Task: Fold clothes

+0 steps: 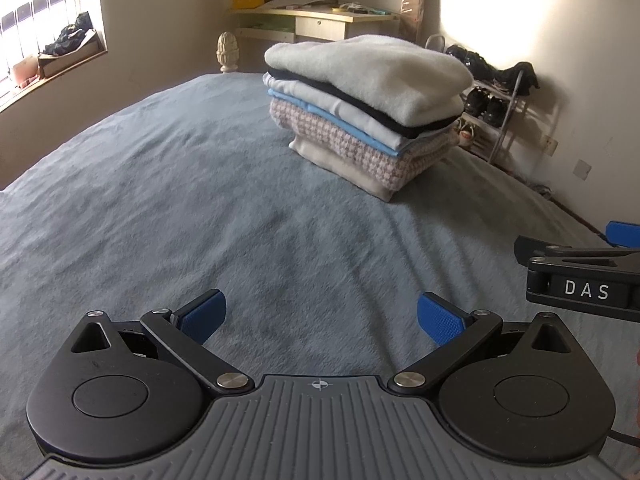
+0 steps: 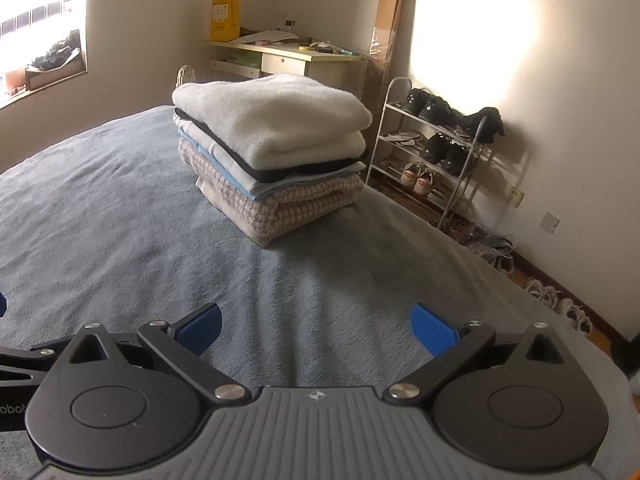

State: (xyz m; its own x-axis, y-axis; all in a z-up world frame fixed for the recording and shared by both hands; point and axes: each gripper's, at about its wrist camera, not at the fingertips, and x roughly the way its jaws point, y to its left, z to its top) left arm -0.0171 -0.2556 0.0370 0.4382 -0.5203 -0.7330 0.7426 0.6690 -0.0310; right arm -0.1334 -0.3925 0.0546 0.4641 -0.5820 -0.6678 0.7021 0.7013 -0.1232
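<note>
A stack of folded clothes (image 1: pixel 368 112) sits on the grey-blue bed cover (image 1: pixel 180 216), with a white fleece on top, then black, white, light blue and a pink-checked layer at the bottom. It also shows in the right wrist view (image 2: pixel 272 152). My left gripper (image 1: pixel 320 316) is open and empty, low over the cover, well short of the stack. My right gripper (image 2: pixel 316 324) is open and empty too, over the cover (image 2: pixel 120 240) in front of the stack. The right gripper's body shows at the right edge of the left wrist view (image 1: pixel 584 280).
A shoe rack (image 2: pixel 436 152) with shoes stands against the right wall beside the bed. A desk (image 2: pixel 288 60) with a yellow box is at the back. A window sill (image 1: pixel 60 56) is at the left. Loose shoes (image 2: pixel 560 300) lie on the floor.
</note>
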